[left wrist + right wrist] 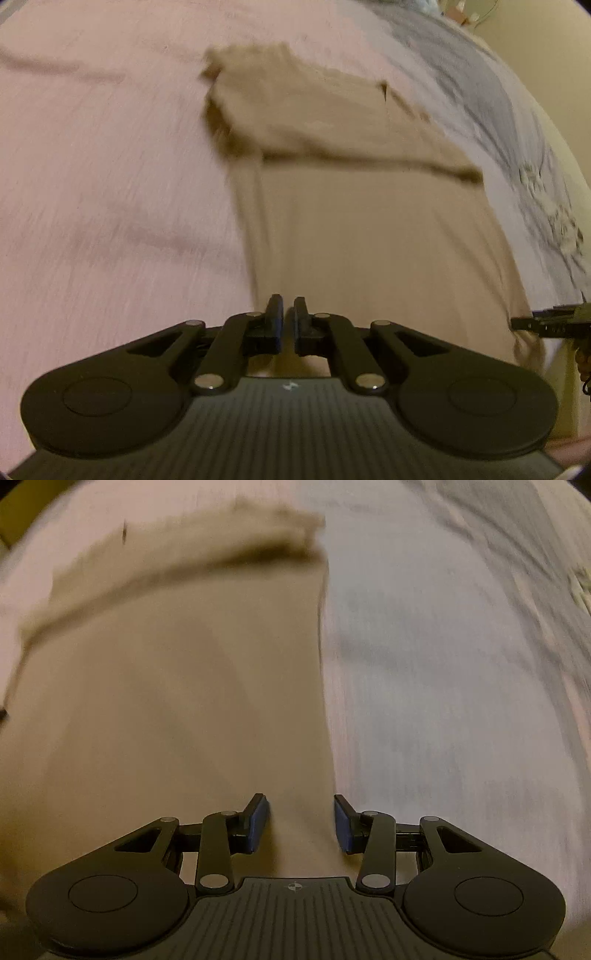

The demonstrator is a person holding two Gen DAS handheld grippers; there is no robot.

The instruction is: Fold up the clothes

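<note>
A tan garment [354, 221] lies flat on a pink bed sheet [110, 155], its far part folded back over itself into a thicker band [314, 122]. My left gripper [289, 314] hovers over the garment's near left edge, jaws almost closed with a thin gap, nothing visibly between them. In the right wrist view the same garment [166, 686] fills the left half, its right edge running down the middle. My right gripper [301, 812] is open over that near right edge, cloth lying between the blue pads [258, 823]. The right gripper also shows in the left wrist view [546, 321].
A grey and white patterned cover [517, 147] lies to the right of the garment and fills the right half of the right wrist view [443, 664]. Both views are motion-blurred. A beige wall [535, 44] stands beyond the bed.
</note>
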